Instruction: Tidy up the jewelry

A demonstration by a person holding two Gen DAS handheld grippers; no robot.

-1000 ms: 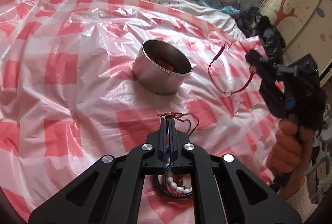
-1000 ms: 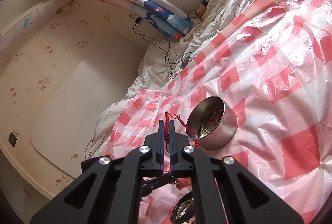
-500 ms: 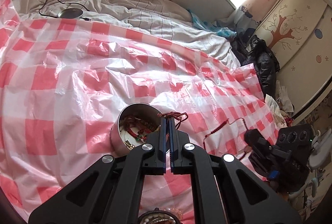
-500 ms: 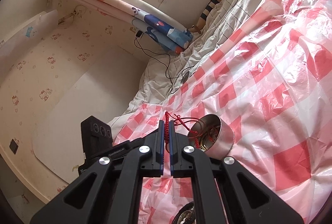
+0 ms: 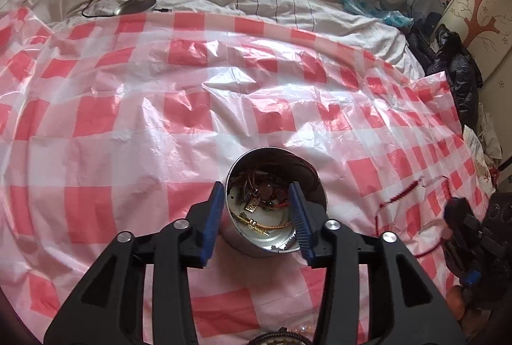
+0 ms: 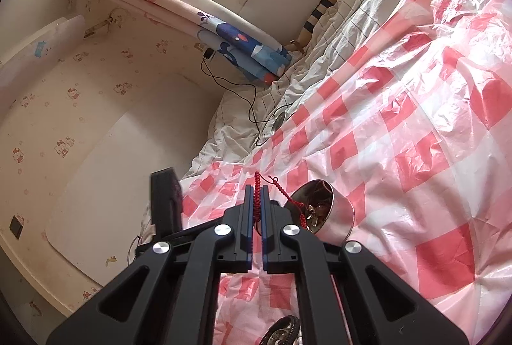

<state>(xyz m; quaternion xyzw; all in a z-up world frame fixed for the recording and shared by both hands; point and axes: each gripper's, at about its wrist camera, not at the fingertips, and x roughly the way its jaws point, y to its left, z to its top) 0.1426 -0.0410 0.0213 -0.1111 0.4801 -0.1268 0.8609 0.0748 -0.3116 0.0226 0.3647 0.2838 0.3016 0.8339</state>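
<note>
left gripper (image 5: 256, 210) jaws just opened, empty over tin (image 5: 276, 201); right gripper (image 6: 257, 204) pinches red cord (image 6: 257, 201); bring cord centre-frame above tin before release.

The left gripper (image 5: 256, 201) points steeply down, its jaws parted after just opening, with nothing pressed between the blue pads (image 5: 212, 214). The right gripper (image 6: 257, 207) points nearly level with jaws closed, pinching a red cord (image 6: 256, 204) between them.

Crumpled white quilt (image 5: 256, 6), black cable (image 6: 249, 108), rolled curtain (image 6: 192, 22), perhaps dark clothing (image 5: 460, 70).
</note>
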